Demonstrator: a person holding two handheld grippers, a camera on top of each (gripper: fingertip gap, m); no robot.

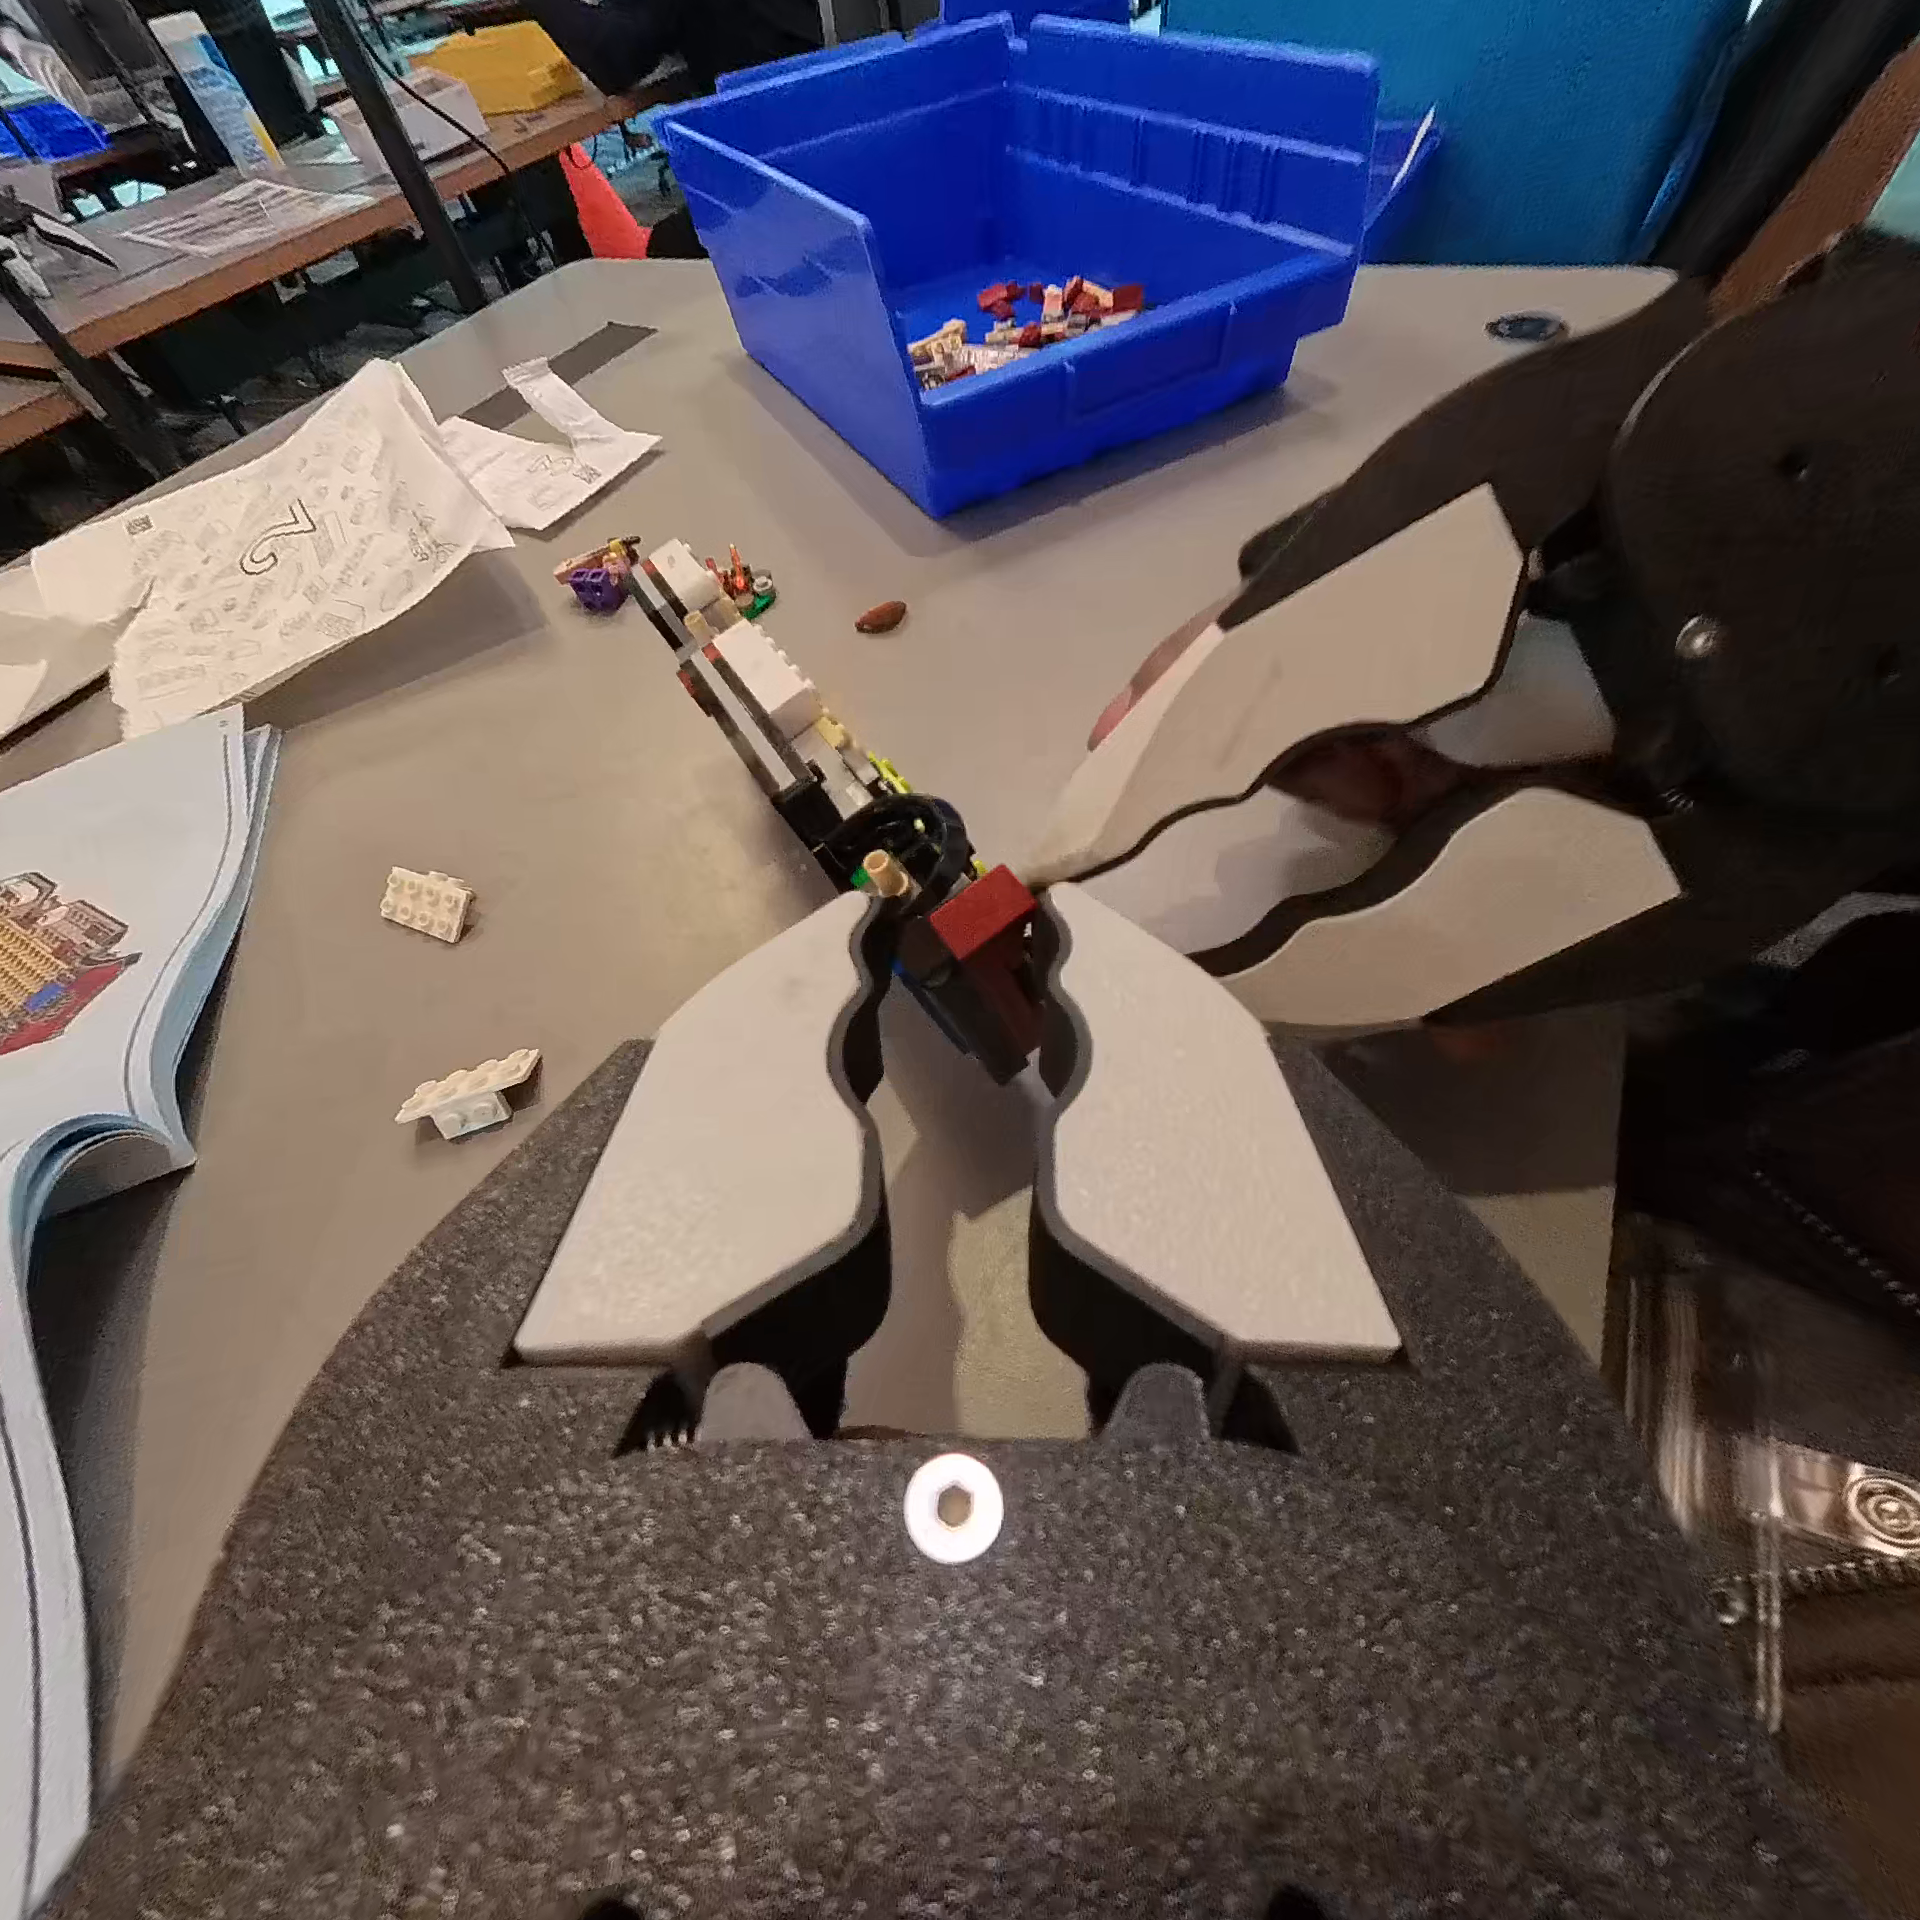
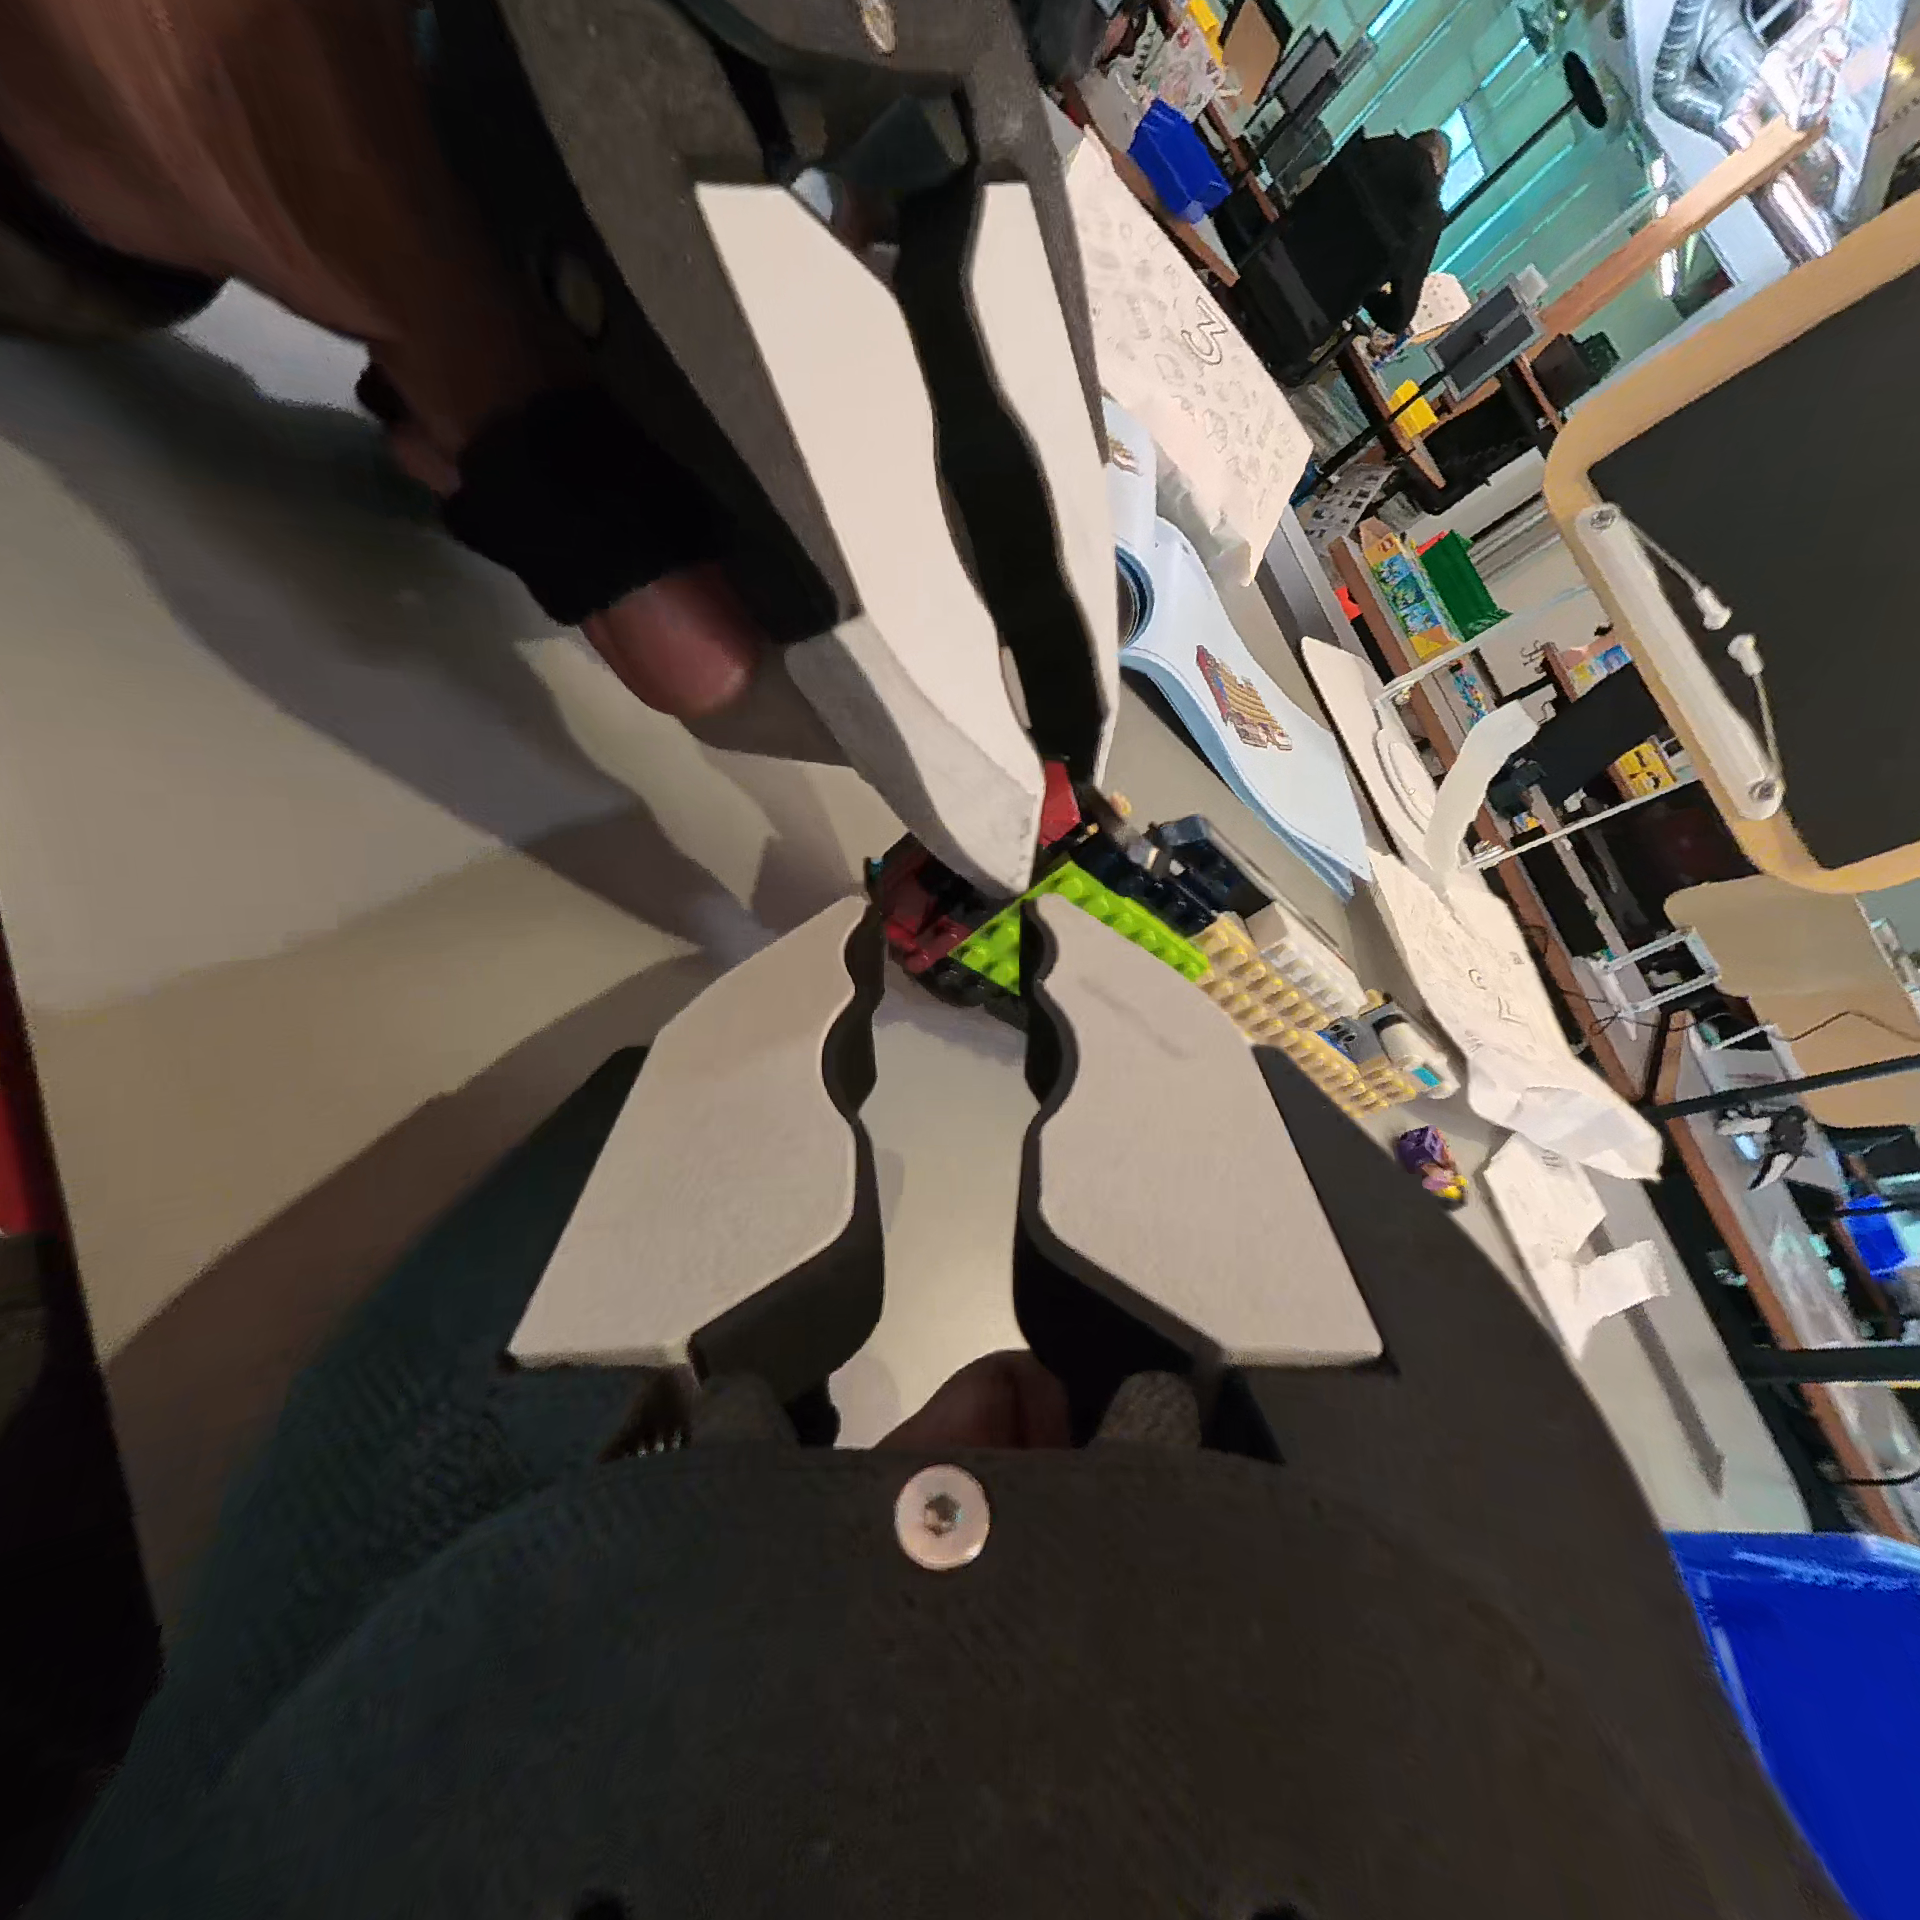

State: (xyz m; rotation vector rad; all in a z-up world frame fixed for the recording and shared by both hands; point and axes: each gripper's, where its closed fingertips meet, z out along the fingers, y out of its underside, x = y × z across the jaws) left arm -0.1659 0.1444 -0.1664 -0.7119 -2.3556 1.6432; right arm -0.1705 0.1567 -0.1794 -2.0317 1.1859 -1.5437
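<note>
We judge the long multicoloured toy-brick model (image 1: 758, 707), clamped by our left hand-held gripper (image 1: 961, 914), may snap if the narrowly parted right hand-held gripper (image 2: 951, 920) twists.

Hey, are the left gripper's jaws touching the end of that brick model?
Touching. In the left wrist view, the left gripper has the dark red end of the brick model wedged between its fingertips, with no gap showing.
</note>
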